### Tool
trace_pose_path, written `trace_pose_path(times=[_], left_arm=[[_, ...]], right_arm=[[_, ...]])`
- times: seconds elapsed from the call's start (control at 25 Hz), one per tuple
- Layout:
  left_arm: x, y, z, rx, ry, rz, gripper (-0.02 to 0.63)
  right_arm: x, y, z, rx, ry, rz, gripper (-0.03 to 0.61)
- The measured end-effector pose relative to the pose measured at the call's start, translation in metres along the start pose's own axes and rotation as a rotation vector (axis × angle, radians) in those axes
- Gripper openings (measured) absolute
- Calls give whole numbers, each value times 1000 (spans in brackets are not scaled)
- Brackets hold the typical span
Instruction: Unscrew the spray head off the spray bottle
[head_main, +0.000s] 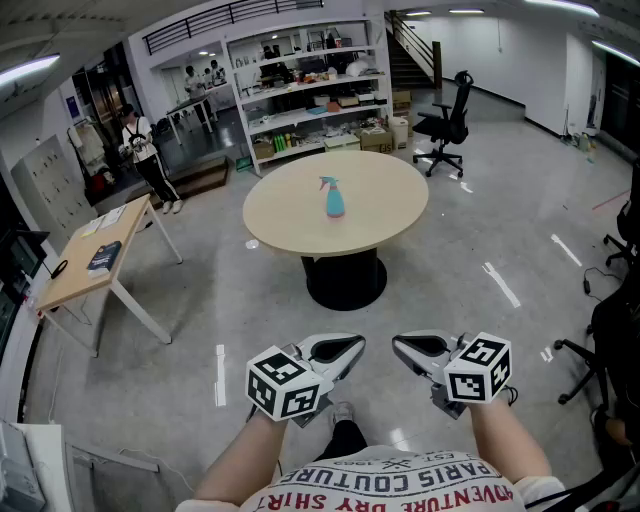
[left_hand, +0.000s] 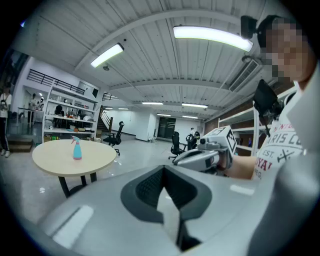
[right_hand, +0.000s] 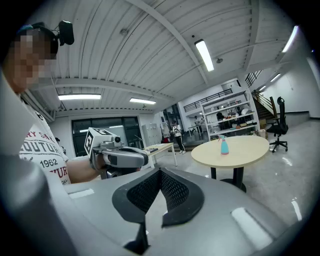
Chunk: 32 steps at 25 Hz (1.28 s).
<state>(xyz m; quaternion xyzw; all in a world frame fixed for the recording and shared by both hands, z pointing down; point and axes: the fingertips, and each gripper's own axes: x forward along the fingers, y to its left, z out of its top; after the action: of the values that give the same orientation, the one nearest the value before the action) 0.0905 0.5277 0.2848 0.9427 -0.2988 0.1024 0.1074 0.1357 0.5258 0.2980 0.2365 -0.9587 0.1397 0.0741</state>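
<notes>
1. At the middle of the round desk (head_main: 390, 215), toward 12 o'clock in the head view, one spray bottle (head_main: 334, 199) stands upright with its spray head still screwed on.
2. The count: one spray bottle, one round desk, one rectangular desk (head_main: 95, 262) at 9 o'clock, one shelving unit (head_main: 310, 85) behind, and two hand-held grippers (each carrying a cube with square markers).
3. The head view alone shows both tools at once from above. The left hand-held gripper (head_main: 352, 346) and the right hand-held gripper (head_main: 400, 345) sit side by side near 6 o'clock, well apart from the round desk.
4. The left gripper view puts the bottle at 9 o'clock and the other tool at 2 o'clock. The right gripper view mirrors this, with the bottle at 2 o'clock and the other tool at 9 o'clock. Both also show the person's printed shirt.
5. Both forearms reach forward from the body, and the tools are held nearly level, tipped slightly down, with their tips angled toward each other.
6. Each gripper view shows its jaws pressed together with nothing between them.
</notes>
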Motion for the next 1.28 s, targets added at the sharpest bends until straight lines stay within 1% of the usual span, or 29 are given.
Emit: trace_pose_path(times=[0.16, 0.32, 0.52, 0.6, 0.68, 0.76, 0.84, 0.96, 1.08, 1.2, 1.28], left_arm=[[21, 69, 0, -11, -1, 1, 0], [52, 164, 6, -52, 1, -4, 0], [97, 299, 36, -68, -3, -4, 1], [111, 347, 50, -79, -12, -17, 0], [124, 384, 70, -86, -33, -42, 0], [139, 411, 88, -74, -49, -60, 1], [154, 431, 95, -58, -47, -76, 1], [178, 455, 86, -72, -18, -99, 2], [206, 480, 81, -92, -4, -103, 2], [236, 507, 84, -118, -5, -120, 2], [258, 528, 88, -122, -1, -112, 2]], right_arm=[[50, -53, 6, 22, 7, -12, 0], [113, -119, 21, 36, 27, -28, 0], [204, -220, 61, 78, 45, -64, 0], [239, -250, 86, 47, 50, -68, 0], [266, -273, 113, 1, 48, -70, 0], [283, -295, 134, -20, 43, -79, 0], [295, -313, 143, -9, 37, -82, 0], [305, -343, 137, 23, 45, -89, 0], [314, -385, 132, 56, 44, -92, 0], [330, -428, 139, 74, 30, -73, 0], [343, -456, 144, 74, 35, -49, 0]])
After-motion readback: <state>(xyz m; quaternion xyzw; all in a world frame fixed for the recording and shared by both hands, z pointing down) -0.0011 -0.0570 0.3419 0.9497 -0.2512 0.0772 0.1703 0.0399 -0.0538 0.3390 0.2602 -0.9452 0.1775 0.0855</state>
